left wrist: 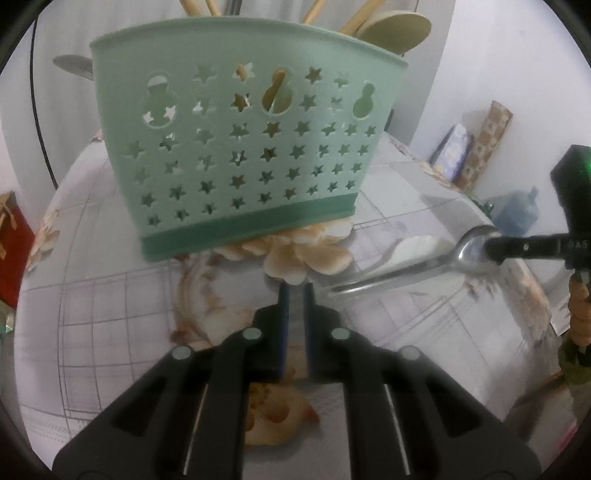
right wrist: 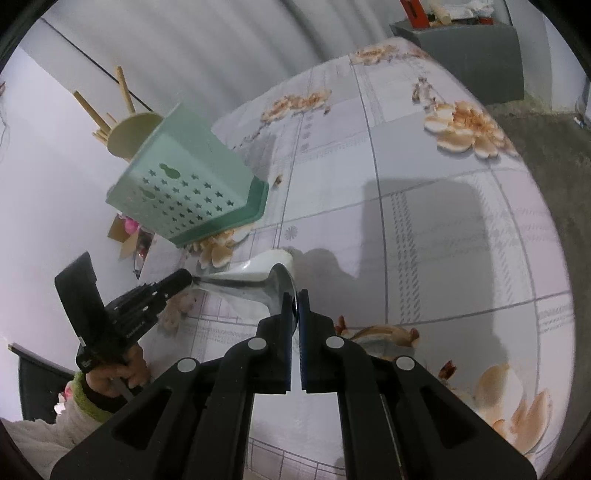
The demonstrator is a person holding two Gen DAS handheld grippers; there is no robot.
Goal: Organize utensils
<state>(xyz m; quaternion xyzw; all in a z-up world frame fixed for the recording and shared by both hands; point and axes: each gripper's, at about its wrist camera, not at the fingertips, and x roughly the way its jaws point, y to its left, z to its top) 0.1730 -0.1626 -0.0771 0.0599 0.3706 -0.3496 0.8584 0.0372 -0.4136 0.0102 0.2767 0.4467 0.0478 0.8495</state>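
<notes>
A mint-green utensil basket (left wrist: 243, 147) with star holes stands on the table and holds wooden utensils (left wrist: 395, 31) and chopsticks; it also shows in the right wrist view (right wrist: 192, 192). My right gripper (right wrist: 294, 295) is shut on the bowl of a metal spoon (right wrist: 273, 288), whose handle points left, held above the table. In the left wrist view the spoon (left wrist: 424, 266) and the right gripper (left wrist: 495, 251) sit to the right. My left gripper (left wrist: 294, 291) is shut and empty in front of the basket. A white ceramic spoon (left wrist: 417, 247) lies on the table under the metal spoon.
The table has a grey floral cloth (right wrist: 443, 221). A grey box (right wrist: 472, 48) stands beyond its far edge. A red box (left wrist: 13, 254) sits to the left, and books (left wrist: 476, 147) and a water jug (left wrist: 517, 210) to the right.
</notes>
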